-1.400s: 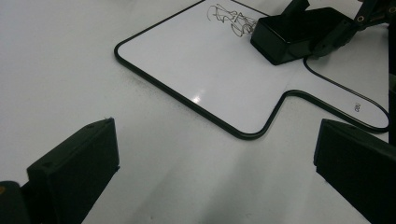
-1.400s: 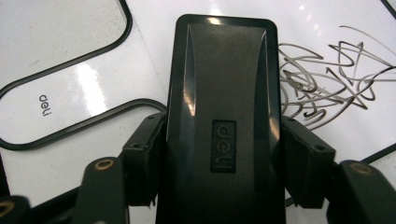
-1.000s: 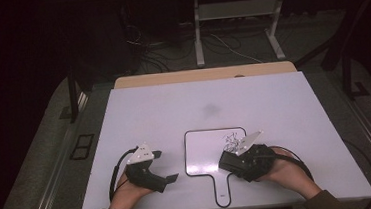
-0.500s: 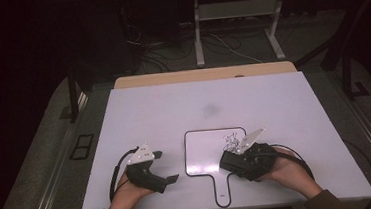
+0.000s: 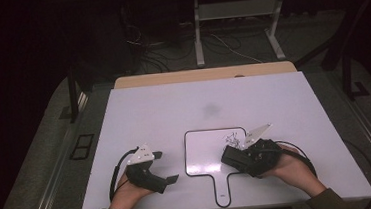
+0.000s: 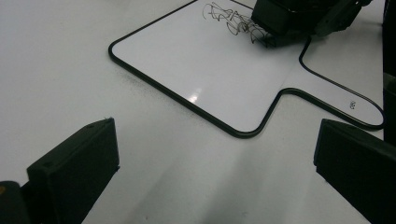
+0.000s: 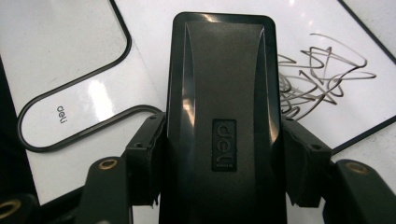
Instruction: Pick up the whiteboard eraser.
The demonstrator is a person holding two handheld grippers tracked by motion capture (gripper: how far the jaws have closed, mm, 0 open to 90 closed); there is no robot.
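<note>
— So, what's nearest you?

— My left claw (image 5: pixel 164 167), resting low on the white tabletop (image 5: pixel 149 112) at my near left. Its jaws are spread wide, with bare tabletop between them.

— And the right?

— My right claw (image 7: pixel 219 154) is pinching a black eraser (image 7: pixel 223 112); the pads press its two long sides, and it points away from me. From above I see that claw (image 5: pixel 233 157) sitting on the right half of the whiteboard (image 5: pixel 202 151).

— Where's the board?

— Flat on the tabletop between my hands, its handle toward me. The eraser's front end is just beside the scribble (image 7: pixel 322 74), at its left in the right claw view; whether it touches the marks I can't tell.

— Anything farther off?

— A faint grey smudge (image 5: pixel 211 109) on the tabletop beyond the board, then a tan strip (image 5: pixel 206 75) along the far edge.
</note>
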